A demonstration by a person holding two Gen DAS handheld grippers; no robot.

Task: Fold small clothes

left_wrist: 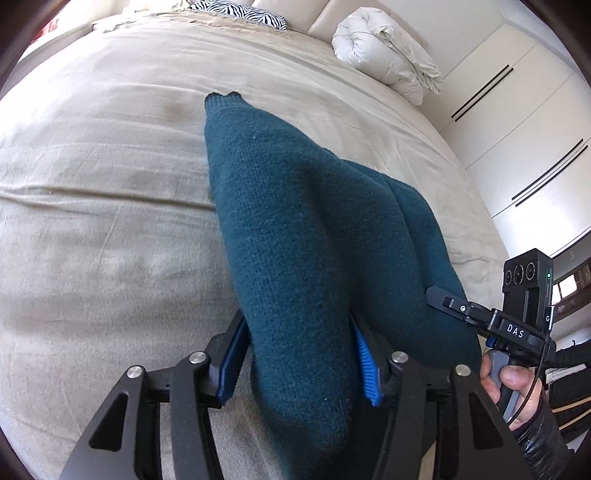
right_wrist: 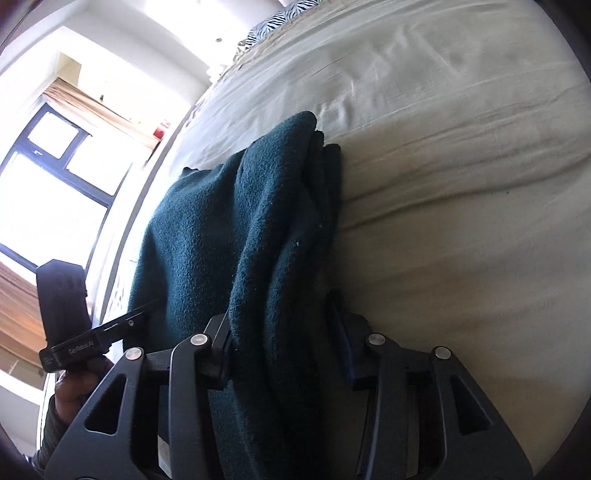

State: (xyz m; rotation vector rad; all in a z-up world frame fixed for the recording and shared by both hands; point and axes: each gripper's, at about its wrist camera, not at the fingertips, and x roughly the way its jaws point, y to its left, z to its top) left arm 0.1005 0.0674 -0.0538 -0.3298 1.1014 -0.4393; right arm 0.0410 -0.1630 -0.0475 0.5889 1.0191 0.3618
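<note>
A dark teal knitted sweater lies in a long folded bundle on the beige bed, with one end at the far side. My left gripper straddles its near end. The blue pads stand a little off the knit, so the jaws are open. In the right wrist view the same sweater lies in stacked folds on the bed sheet. My right gripper also has the cloth between its fingers, and the right pad is clear of it, so it is open.
A rolled white duvet and a zebra-print pillow lie at the head of the bed. White wardrobe doors stand on the right. A bright window is past the bed edge. A hand grips the other handle.
</note>
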